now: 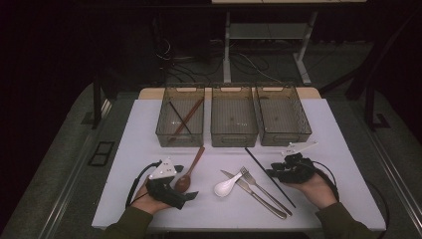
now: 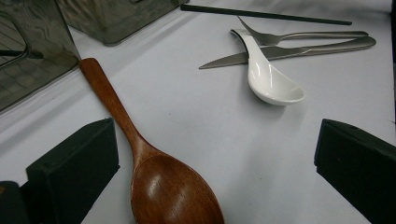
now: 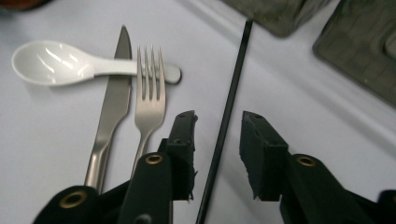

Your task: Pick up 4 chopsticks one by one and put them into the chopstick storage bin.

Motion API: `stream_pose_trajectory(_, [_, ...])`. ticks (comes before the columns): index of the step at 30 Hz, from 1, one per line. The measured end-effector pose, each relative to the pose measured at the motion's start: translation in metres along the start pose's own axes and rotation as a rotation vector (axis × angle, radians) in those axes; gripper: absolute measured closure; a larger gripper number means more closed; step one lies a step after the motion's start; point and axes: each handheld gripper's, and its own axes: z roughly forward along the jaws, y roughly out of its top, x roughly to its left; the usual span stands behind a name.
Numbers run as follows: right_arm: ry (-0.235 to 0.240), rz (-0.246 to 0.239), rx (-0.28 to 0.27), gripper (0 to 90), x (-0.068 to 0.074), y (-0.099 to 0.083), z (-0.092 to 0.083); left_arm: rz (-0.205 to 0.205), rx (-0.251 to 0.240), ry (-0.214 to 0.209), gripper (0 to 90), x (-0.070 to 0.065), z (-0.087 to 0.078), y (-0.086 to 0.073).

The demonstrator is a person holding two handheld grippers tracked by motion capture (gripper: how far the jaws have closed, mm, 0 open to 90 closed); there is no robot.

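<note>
Right gripper [image 3: 218,122] low over black chopstick [image 3: 229,107], jaws astride it, narrow gaps either side, not gripping. Left gripper [image 2: 210,163] wide open, wooden spoon [image 2: 159,182] between.

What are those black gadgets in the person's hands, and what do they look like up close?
Each hand holds a black two-jaw tool. The left gripper carries a pale three-cornered plate on top, as does the right gripper; a black cable loops from each. Its blocky black fingers show brass-coloured rivets. The sleeves are olive green.
</note>
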Motion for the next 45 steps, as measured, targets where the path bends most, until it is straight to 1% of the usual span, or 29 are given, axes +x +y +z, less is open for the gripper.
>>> stream_pose_trajectory(1, [0.002, 0.009, 0.007, 68.3, 0.001, -0.003, 0.0, -0.001, 0.002, 0.0, 0.0, 0.0, 0.0, 0.0])
stream_pose_trajectory(5, [0.012, 0.01, 0.031, 72.7, 0.001, -0.009, 0.005, -0.001, 0.0, 0.002, 0.0, 0.0, 0.0, 0.0])
stream_pose_trajectory(11, [-0.023, -0.004, 0.06, 76.6, 0.002, -0.008, 0.012, 0.0, 0.003, -0.002, 0.0, 0.0, 0.0, 0.0])
stream_pose_trajectory(14, [-0.025, -0.002, 0.063, 77.6, 0.001, -0.008, 0.015, 0.004, 0.005, -0.004, 0.0, 0.0, 0.0, 0.0])
stream_pose_trajectory(19, [-0.035, -0.019, 0.08, 79.6, 0.003, -0.008, 0.019, 0.002, 0.005, -0.003, 0.0, 0.0, 0.0, 0.0])
stream_pose_trajectory(32, [-0.057, -0.049, 0.085, 85.0, 0.005, -0.009, 0.02, 0.006, 0.013, -0.003, 0.0, -0.001, 0.001, -0.001])
stream_pose_trajectory(45, [-0.051, -0.065, 0.087, 86.5, 0.005, -0.009, 0.021, 0.007, 0.016, -0.004, 0.0, -0.001, 0.002, -0.001])
